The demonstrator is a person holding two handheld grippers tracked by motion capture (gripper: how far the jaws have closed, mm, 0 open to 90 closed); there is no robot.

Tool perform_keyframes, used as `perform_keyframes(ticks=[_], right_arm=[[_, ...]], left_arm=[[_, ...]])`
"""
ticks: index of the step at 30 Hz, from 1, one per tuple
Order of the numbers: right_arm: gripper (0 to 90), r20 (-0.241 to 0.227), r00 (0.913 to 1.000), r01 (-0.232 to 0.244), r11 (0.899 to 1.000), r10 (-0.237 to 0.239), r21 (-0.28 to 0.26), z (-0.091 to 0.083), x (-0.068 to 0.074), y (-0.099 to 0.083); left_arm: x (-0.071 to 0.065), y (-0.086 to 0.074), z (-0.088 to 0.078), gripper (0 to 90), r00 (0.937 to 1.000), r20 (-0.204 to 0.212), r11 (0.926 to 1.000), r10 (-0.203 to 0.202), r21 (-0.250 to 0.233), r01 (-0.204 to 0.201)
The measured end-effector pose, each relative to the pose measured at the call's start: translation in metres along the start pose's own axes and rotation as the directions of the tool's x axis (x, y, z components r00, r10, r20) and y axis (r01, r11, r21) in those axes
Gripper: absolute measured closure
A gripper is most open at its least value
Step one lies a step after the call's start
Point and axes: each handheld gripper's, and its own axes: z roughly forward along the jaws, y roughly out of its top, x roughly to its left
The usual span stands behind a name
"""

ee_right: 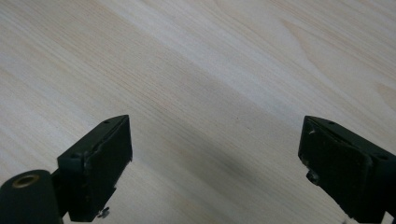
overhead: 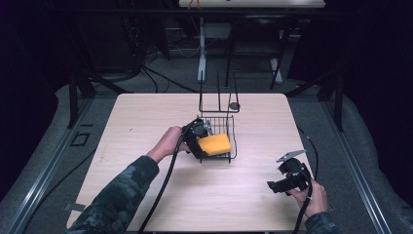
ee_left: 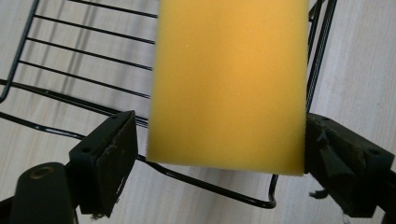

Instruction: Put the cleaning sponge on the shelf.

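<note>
A yellow sponge (overhead: pixel 215 144) lies in a small black wire basket (overhead: pixel 234 139) near the middle of the wooden table. In the left gripper view the sponge (ee_left: pixel 229 79) sits between the wide-apart jaws. It touches the right-hand pad (ee_left: pixel 327 154), and a narrow gap shows at the left-hand pad (ee_left: pixel 119 154). My left gripper (overhead: pixel 203 145) is open at the basket's left side. My right gripper (overhead: pixel 271 186) is open near the front right of the table, over bare wood, with nothing between its fingers (ee_right: pixel 100 158).
Behind the basket stands a black wire frame with tall upright rods (overhead: pixel 218 100), and a small dark round object (overhead: pixel 234 105) lies at its base. Cables trail from both grippers toward the table's front edge. Dark floor and equipment stands surround the table.
</note>
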Motion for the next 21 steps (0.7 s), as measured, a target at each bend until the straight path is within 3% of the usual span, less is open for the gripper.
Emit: perform_keyframes(ticks=[2, 7, 15, 21], right_arm=[[9.3, 0.001, 1.0000, 0.000, 1.000, 0.000, 0.001, -0.0001, 0.0000, 0.0001], [9.3, 0.000, 1.0000, 0.002, 1.000, -0.002, 0.004, -0.0001, 0.0001, 0.0002], [9.3, 0.000, 1.0000, 0.005, 1.000, -0.005, 0.004, 0.0001, -0.0001, 0.0002], [9.3, -0.001, 1.0000, 0.002, 1.000, -0.002, -0.001, -0.0002, 0.0001, 0.0001]], left_arm=[[-0.0004, -0.0005, -0.0020, 18.4, 0.9998, 0.001, 0.9997, -0.019, -0.016, 0.019], [-0.0010, 0.0000, -0.0033, 24.2, 1.0000, -0.003, 0.9998, -0.009, -0.018, 0.009], [-0.0031, 0.0026, -0.0051, 25.4, 0.9975, 0.016, 0.9975, 0.069, -0.012, -0.069], [-0.0033, 0.0036, -0.0042, 24.1, 0.9965, 0.020, 0.9966, 0.081, -0.015, -0.080]])
